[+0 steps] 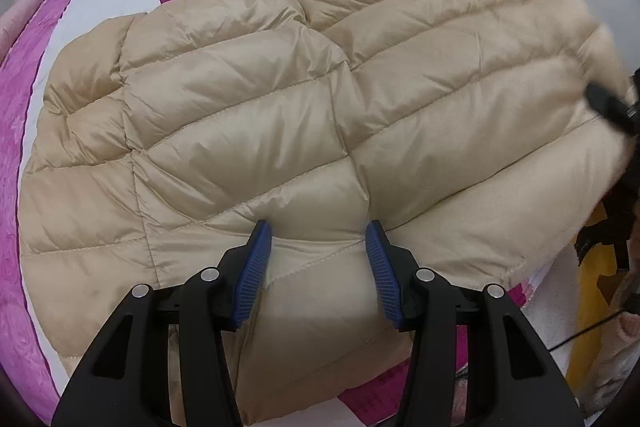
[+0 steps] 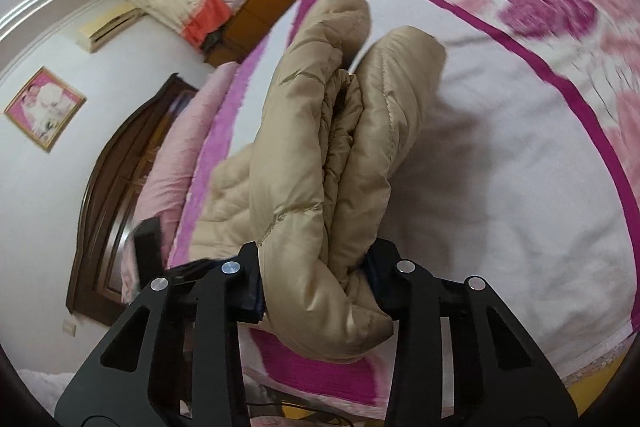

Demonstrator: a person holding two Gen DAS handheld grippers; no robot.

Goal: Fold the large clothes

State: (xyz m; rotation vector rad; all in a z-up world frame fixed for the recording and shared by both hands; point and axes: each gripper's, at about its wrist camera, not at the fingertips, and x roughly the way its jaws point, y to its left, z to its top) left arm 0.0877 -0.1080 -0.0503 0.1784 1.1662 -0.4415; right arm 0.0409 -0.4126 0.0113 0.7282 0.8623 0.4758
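Beige puffer jacket (image 1: 280,115) lies spread on the bed (image 1: 24,155), straight ahead of and under my left gripper (image 1: 319,259). Left jaws stand part open, astride a quilted panel near the jacket's edge; pads not pressing, nothing held. My right gripper (image 2: 316,279) is clamped on a thick bunch of the same jacket, layers gathered between the pads and lifted off the bedspread. Judgement: folding is early; the body looks unfolded, most folds remain.
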